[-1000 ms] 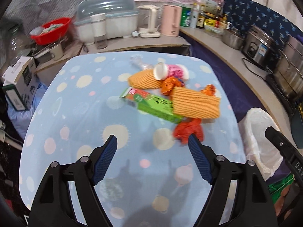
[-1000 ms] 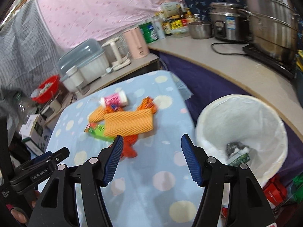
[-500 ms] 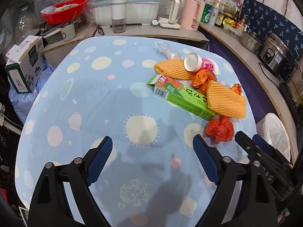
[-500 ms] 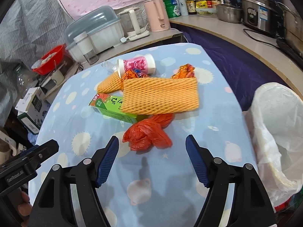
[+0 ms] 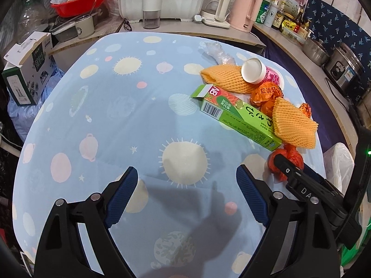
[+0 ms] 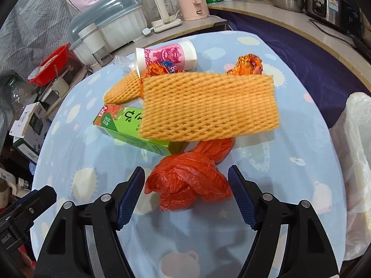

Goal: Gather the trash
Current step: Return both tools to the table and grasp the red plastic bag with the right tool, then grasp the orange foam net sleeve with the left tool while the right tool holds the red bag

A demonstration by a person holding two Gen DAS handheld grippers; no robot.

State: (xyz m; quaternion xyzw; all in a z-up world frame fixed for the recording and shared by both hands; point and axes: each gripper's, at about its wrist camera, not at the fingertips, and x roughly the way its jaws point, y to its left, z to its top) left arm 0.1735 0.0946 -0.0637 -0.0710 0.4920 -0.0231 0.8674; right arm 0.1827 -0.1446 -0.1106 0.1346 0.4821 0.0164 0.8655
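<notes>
Here, both jaws wide: right gripper [image 6: 186, 190] astride red bag [image 6: 187, 183], left gripper [image 5: 186, 192] empty

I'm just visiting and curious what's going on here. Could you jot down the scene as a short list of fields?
Surface: table with a blue spotted cloth
Trash pile: green box, two foam nets, pink cup, orange wrappers, red bag
Bin: white-lined bin beside the table
Right gripper: open, jaws have just been opening, red bag between them, not pressed
Left gripper: open, jaws have just been opening, nothing between them, over bare cloth
Progress: all listed trash on the table
</notes>
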